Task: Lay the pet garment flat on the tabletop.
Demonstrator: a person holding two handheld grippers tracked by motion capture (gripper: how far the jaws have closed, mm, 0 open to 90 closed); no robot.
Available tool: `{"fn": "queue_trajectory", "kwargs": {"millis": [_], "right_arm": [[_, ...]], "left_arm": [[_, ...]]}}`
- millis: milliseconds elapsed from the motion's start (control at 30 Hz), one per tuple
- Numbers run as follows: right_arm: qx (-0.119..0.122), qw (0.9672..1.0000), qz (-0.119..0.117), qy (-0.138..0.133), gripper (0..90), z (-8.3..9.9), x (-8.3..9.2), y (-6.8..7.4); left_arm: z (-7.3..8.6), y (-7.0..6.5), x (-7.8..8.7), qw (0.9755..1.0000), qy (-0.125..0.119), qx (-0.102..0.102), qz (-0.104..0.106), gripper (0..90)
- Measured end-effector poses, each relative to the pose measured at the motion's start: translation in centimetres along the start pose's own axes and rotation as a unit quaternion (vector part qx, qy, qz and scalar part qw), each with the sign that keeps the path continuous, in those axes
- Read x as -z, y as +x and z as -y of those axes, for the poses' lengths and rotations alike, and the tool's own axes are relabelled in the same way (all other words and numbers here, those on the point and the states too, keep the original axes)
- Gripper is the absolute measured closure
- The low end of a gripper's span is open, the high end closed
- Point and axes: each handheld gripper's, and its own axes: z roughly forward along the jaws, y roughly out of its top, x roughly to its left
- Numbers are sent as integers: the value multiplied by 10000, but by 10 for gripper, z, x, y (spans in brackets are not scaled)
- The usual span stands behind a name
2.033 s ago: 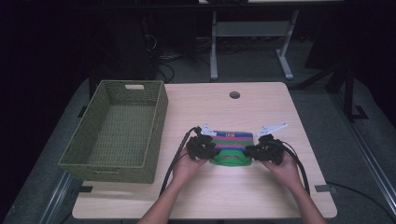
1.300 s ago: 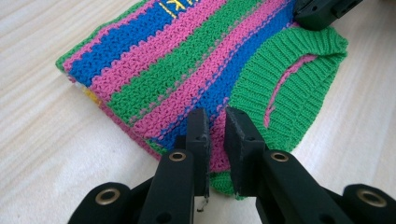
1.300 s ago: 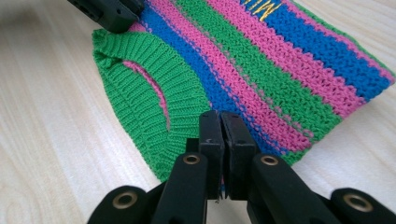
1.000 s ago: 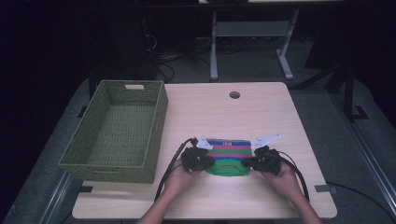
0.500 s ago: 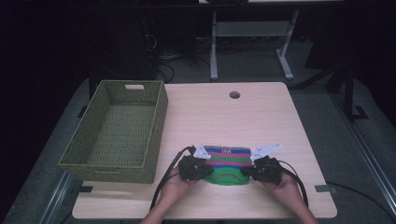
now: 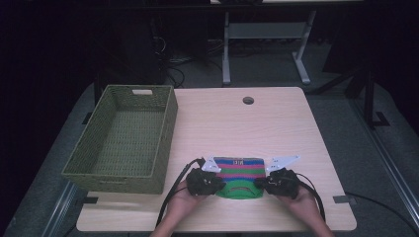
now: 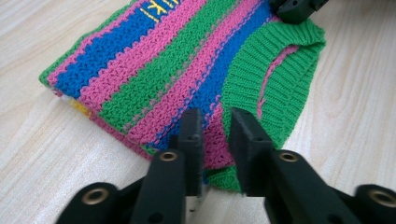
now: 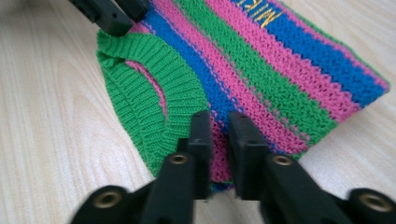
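soft floppy striped knit sweater, both grippers' jaws just easing apart, left gripper at its 9 o'clock edge, right gripper at 3, fabric between, regrip there

"Where is the top camera looking from?"

"It is sitting high over the person's side, looking forward and down at the whole table."

"And the other two?"

"Each is riding on a gripper, looking very close along its jaws. Both are seeing the same striped knit from opposite ends."
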Motion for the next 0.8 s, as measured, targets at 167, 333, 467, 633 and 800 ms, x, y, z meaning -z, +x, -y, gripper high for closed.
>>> {"fn": "queue_trajectory", "kwargs": {"millis": [167, 333, 467, 633, 800], "right_arm": [[164, 9993, 90, -317, 699, -4, 14, 4], [331, 9990, -130, -265, 663, -1, 20, 1], [431, 9982, -327, -246, 632, 2, 22, -1], [608, 9976, -304, -146, 614, 2, 19, 2], [653, 9974, -315, 26, 591, 2, 13, 5]], "left_arm": [[0, -1, 12, 9993, -204, -312, -79, 623], [2, 2, 20, 9984, -372, -314, 298, 578], [4, 3, 19, 9977, -329, -419, 416, 544], [3, 2, 17, 9977, -223, -450, 465, 564], [2, -1, 12, 9971, -117, -573, 486, 551]]}}
